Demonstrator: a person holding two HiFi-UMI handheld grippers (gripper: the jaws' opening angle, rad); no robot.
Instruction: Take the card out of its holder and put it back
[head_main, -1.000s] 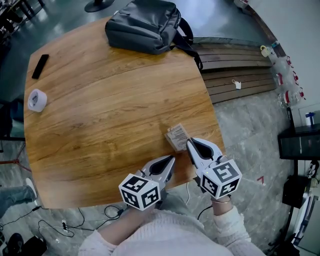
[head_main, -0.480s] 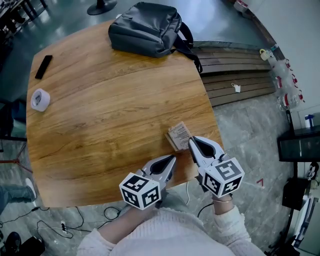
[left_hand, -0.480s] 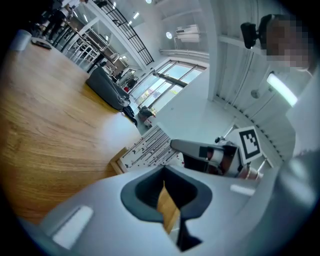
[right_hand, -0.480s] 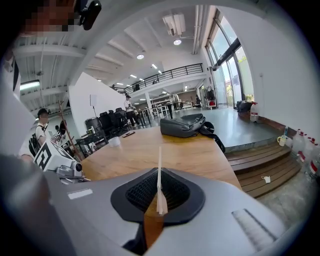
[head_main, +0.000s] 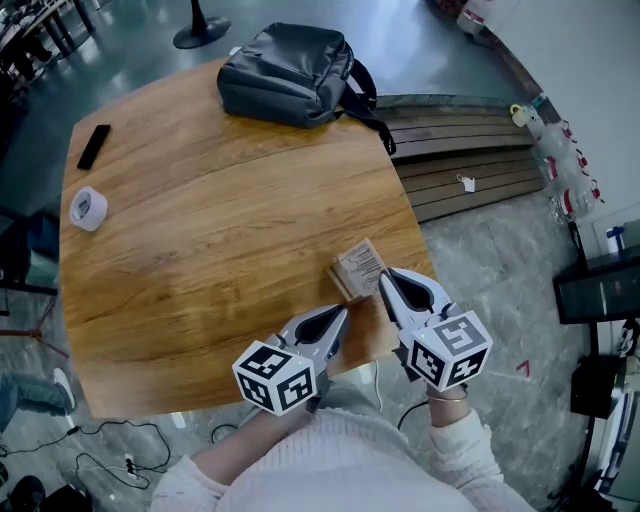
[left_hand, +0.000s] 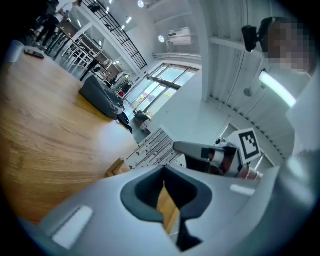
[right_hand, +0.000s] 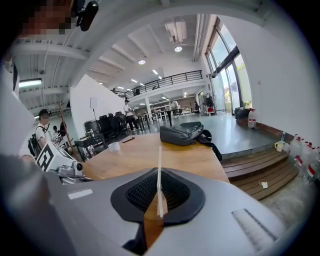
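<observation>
The brown card holder (head_main: 357, 268) lies flat near the table's right front edge; the left gripper view also shows this holder (left_hand: 115, 168). My right gripper (head_main: 384, 278) rests just right of it, and its jaws are shut on a thin pale card (right_hand: 159, 170) seen edge-on, standing up out of the right gripper (right_hand: 160, 197). My left gripper (head_main: 341, 313) sits just in front of the holder, pointing at it. In its own view the left gripper (left_hand: 165, 187) is shut with only the wooden table showing past its jaws.
On the wooden table (head_main: 220, 230) a dark backpack (head_main: 290, 60) lies at the far edge. A black phone (head_main: 94, 146) and a white tape roll (head_main: 88, 209) are at the far left. Wooden steps (head_main: 460, 170) run to the table's right.
Both grippers stay by the holder in much the same pose. The head view has shifted slightly, so the table sits a little lower in the picture.
</observation>
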